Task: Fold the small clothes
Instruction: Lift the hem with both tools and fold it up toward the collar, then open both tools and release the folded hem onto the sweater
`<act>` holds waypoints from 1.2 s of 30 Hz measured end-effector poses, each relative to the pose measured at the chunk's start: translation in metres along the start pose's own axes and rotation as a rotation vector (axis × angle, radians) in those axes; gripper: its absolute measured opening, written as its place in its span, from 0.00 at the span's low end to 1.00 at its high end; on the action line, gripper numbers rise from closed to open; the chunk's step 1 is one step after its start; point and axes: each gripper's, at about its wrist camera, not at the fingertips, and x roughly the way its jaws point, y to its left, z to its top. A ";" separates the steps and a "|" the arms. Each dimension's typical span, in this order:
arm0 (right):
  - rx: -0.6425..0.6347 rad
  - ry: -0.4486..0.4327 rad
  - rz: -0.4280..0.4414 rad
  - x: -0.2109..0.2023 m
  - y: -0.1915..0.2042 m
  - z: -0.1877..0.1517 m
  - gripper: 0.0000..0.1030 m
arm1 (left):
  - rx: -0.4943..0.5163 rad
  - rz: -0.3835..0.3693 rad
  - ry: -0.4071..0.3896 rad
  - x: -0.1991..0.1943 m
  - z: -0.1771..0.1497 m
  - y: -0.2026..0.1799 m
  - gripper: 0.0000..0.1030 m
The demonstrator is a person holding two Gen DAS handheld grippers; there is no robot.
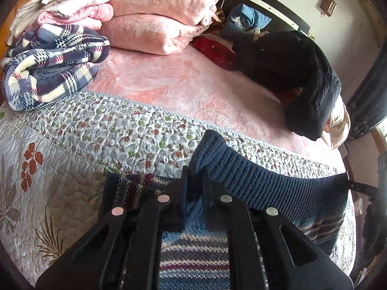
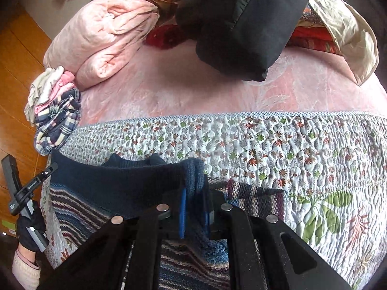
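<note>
A small knitted sweater (image 1: 256,176) in dark blue with striped bands lies on the floral quilt (image 1: 96,133). Its ribbed hem is lifted and stretched between both grippers. My left gripper (image 1: 195,176) is shut on the hem's left corner. In the right wrist view the same sweater (image 2: 116,183) spans leftward, and my right gripper (image 2: 194,181) is shut on the hem's right corner. The striped body hangs below both grippers, with one sleeve (image 2: 254,198) lying flat on the quilt. A gloved hand (image 2: 31,227) holding the left gripper's handle shows at the lower left.
A heap of plaid and pink clothes (image 1: 53,55) sits at the bed's left edge by folded pink blankets (image 1: 157,12). A black padded jacket (image 2: 241,24) and a cream garment (image 2: 343,31) lie at the far side. Wooden floor (image 2: 14,77) lies left of the bed.
</note>
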 end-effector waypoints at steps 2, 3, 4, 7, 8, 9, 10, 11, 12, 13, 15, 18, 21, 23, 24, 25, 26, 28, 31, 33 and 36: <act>0.016 0.016 -0.005 0.016 -0.003 0.003 0.10 | -0.002 0.022 0.023 0.015 -0.002 0.003 0.08; 0.021 0.023 -0.012 0.024 -0.005 0.004 0.10 | -0.004 0.035 0.039 0.024 -0.003 0.006 0.08; 0.025 0.032 -0.023 0.031 -0.006 0.004 0.10 | -0.006 0.045 0.048 0.031 -0.005 0.007 0.08; 0.037 0.055 -0.051 0.050 -0.011 0.004 0.10 | -0.007 0.068 0.080 0.050 -0.010 0.012 0.08; 0.038 0.061 -0.057 0.055 -0.013 0.004 0.10 | -0.007 0.072 0.086 0.056 -0.011 0.013 0.08; 0.038 0.066 -0.063 0.060 -0.014 0.004 0.10 | -0.005 0.080 0.091 0.061 -0.012 0.014 0.08; 0.034 0.068 -0.069 0.064 -0.014 0.004 0.10 | -0.004 0.085 0.096 0.065 -0.013 0.014 0.08; 0.032 0.074 -0.075 0.069 -0.015 0.003 0.10 | -0.006 0.090 0.101 0.069 -0.013 0.016 0.08; 0.029 0.082 -0.084 0.074 -0.015 0.003 0.11 | -0.007 0.097 0.108 0.073 -0.014 0.016 0.09; 0.026 0.089 -0.094 0.079 -0.016 0.003 0.11 | -0.006 0.108 0.117 0.077 -0.015 0.016 0.09; 0.021 0.105 -0.117 0.089 -0.016 0.001 0.11 | -0.002 0.137 0.142 0.087 -0.018 0.018 0.11; 0.016 0.129 -0.149 0.103 -0.019 -0.004 0.14 | -0.003 0.149 0.144 0.092 -0.021 0.018 0.15; 0.006 0.117 -0.164 0.103 -0.018 -0.008 0.15 | -0.017 0.150 0.147 0.088 -0.022 0.019 0.16; 0.001 0.114 -0.179 0.096 -0.015 -0.008 0.21 | -0.031 0.158 0.148 0.082 -0.022 0.022 0.22; -0.004 0.105 -0.189 0.088 -0.014 -0.008 0.23 | -0.043 0.159 0.143 0.076 -0.022 0.024 0.23; -0.006 0.094 -0.184 0.078 -0.015 -0.008 0.23 | -0.051 0.165 0.136 0.068 -0.023 0.026 0.24; -0.004 0.077 -0.161 0.066 -0.014 -0.009 0.23 | -0.057 0.179 0.124 0.058 -0.023 0.027 0.23; -0.003 0.051 -0.095 0.039 -0.012 -0.014 0.23 | -0.052 0.176 0.101 0.037 -0.026 0.025 0.24; -0.049 0.059 -0.054 0.008 -0.003 -0.034 0.24 | -0.015 0.155 0.089 0.005 -0.037 0.017 0.33; -0.077 0.076 -0.023 -0.007 0.002 -0.056 0.24 | 0.010 0.133 0.110 -0.011 -0.051 0.009 0.35; -0.089 0.111 0.004 -0.018 0.001 -0.091 0.24 | 0.043 0.109 0.151 -0.023 -0.076 0.001 0.36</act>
